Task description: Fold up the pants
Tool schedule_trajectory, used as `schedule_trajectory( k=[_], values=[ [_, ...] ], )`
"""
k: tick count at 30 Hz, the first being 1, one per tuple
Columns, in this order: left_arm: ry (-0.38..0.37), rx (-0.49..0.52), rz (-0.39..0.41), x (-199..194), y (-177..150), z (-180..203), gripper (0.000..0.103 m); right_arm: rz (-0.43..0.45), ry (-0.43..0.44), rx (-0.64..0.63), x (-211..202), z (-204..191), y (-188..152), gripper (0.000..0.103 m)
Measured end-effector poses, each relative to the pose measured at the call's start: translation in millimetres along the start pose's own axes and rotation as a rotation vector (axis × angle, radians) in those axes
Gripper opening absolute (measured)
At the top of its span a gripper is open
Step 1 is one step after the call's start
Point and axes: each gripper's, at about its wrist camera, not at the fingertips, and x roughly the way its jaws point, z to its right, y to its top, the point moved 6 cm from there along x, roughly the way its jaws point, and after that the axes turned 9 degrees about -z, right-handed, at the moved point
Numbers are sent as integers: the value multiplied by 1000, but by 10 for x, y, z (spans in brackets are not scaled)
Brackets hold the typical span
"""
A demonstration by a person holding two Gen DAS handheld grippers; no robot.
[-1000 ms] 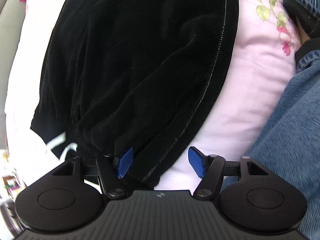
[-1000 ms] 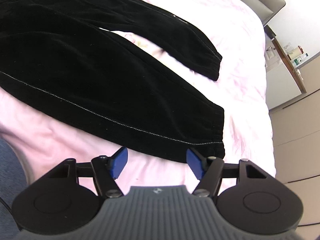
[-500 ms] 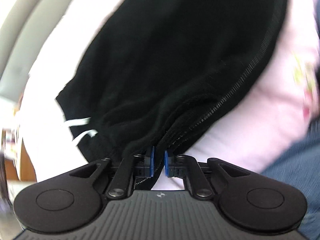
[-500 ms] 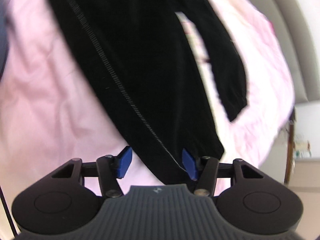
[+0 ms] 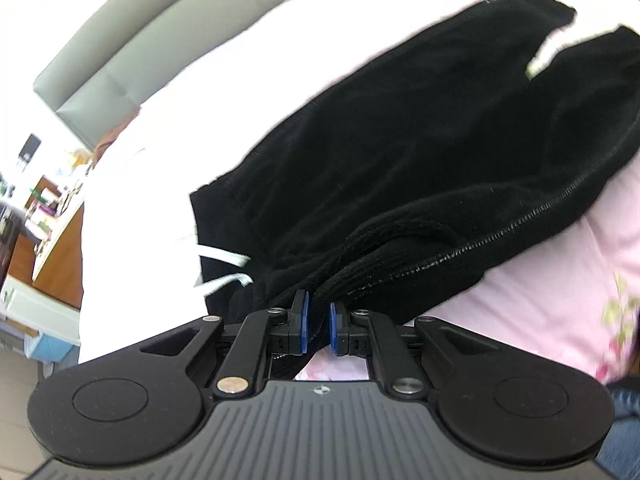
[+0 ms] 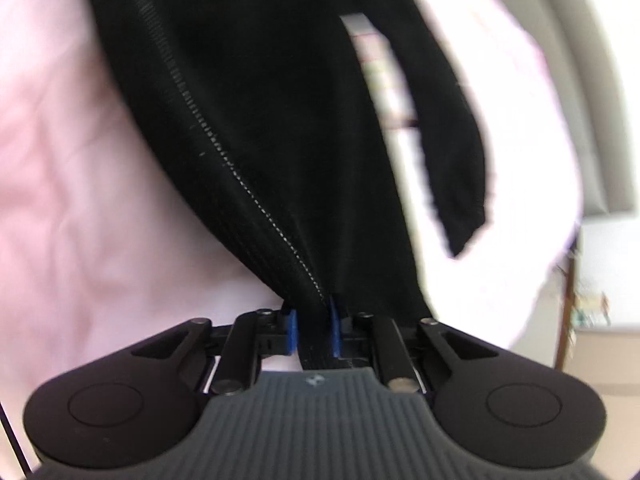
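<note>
Black velvet pants (image 5: 400, 168) lie on a pink bed sheet (image 5: 560, 304). My left gripper (image 5: 318, 322) is shut on the waistband corner, which is bunched and lifted; white drawstrings (image 5: 224, 268) hang beside it. In the right wrist view my right gripper (image 6: 314, 326) is shut on the hem of the near pant leg (image 6: 260, 140), pulled up off the sheet (image 6: 60, 180). The far leg (image 6: 444, 128) lies flat on the bed with its cuff at the right.
A grey padded headboard (image 5: 132, 40) runs behind the bed. A wooden bedside table (image 5: 52, 232) with small items stands at the left. A jeans-clad leg (image 5: 624, 432) shows at the lower right. A wooden shelf (image 6: 568, 312) stands beyond the bed's edge.
Both grippers went from open to shut on the pants: left on the waistband, right on the leg hem. Both have lifted the cloth and the views have swung.
</note>
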Motion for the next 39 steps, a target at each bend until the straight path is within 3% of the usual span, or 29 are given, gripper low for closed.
schedule_trajectory(
  k=[5,9,17,21,26,28,33,36,39],
  values=[
    [55,-84,59,-145,321,-354,10,48,-96,226,-323,667,230,5],
    [106,-101,76,-127,813,-680,9,37,-129,325,-345,1196,539,5],
    [202,-98,-24,769,1736,-1111,9,-59,-157,357,149,1849,1421,5],
    [216,-97,-84,1271,1817,-1097,9,-110,-141,313,570,1962,1854,6],
    [177,-133,-127,1679,1791,-1103,9,-140,-106,286,1046,2062,2225,6],
    [167,-148,-109,1712,1759,-1107,9,-145,-92,263,1216,2072,2274,6],
    [201,-182,27,1417,1840,-1190,10,-114,-75,286,1362,2191,2365,6],
    [192,-180,15,1572,2039,-1291,10,-120,-25,381,1473,2386,2407,6],
    [203,-192,-24,1861,2196,-1343,10,-144,-35,383,1684,2414,2608,6]
  ],
)
